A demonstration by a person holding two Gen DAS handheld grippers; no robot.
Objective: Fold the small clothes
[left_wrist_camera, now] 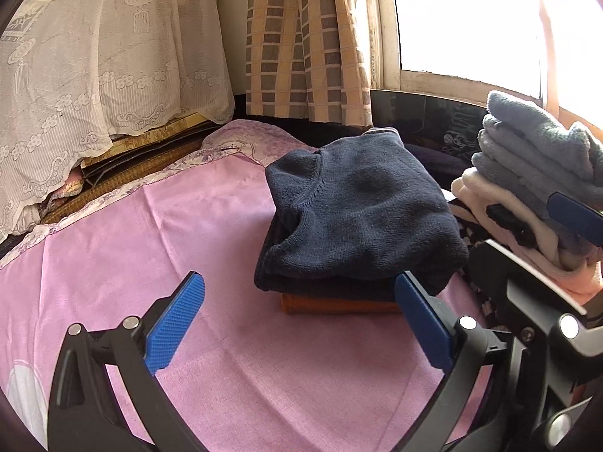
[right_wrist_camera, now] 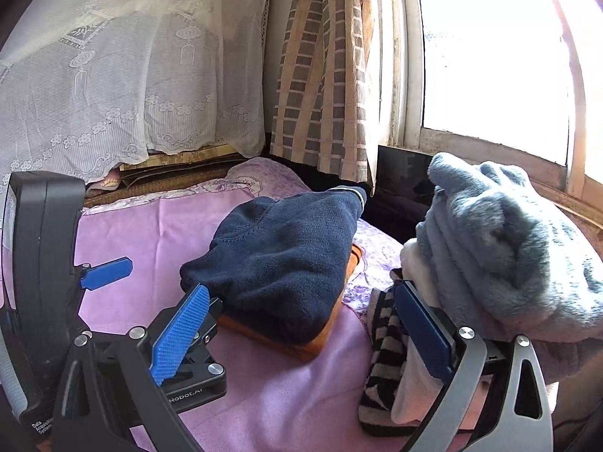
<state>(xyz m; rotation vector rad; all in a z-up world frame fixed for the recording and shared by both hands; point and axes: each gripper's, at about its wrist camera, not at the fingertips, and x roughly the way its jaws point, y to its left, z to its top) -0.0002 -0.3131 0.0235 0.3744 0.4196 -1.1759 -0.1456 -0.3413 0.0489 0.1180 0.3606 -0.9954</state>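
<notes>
A folded navy sweater (left_wrist_camera: 358,211) lies on a folded orange garment (left_wrist_camera: 339,306) on the pink bedsheet (left_wrist_camera: 150,248). My left gripper (left_wrist_camera: 301,324) is open and empty just in front of this stack. The stack also shows in the right wrist view, with the sweater (right_wrist_camera: 286,263) on the orange garment (right_wrist_camera: 286,346). My right gripper (right_wrist_camera: 301,335) is open and empty between the stack and a pile of clothes on the right: a grey fleece (right_wrist_camera: 508,248) on top, white cloth and a black-and-white striped garment (right_wrist_camera: 384,350) below. Its right finger touches the pile.
The pile of grey and pale clothes (left_wrist_camera: 535,173) sits at the right of the bed. A lace-covered heap (left_wrist_camera: 94,75) and a checked curtain (left_wrist_camera: 305,45) stand behind. A bright window (left_wrist_camera: 471,19) and a dark panel (left_wrist_camera: 429,120) are at the back right.
</notes>
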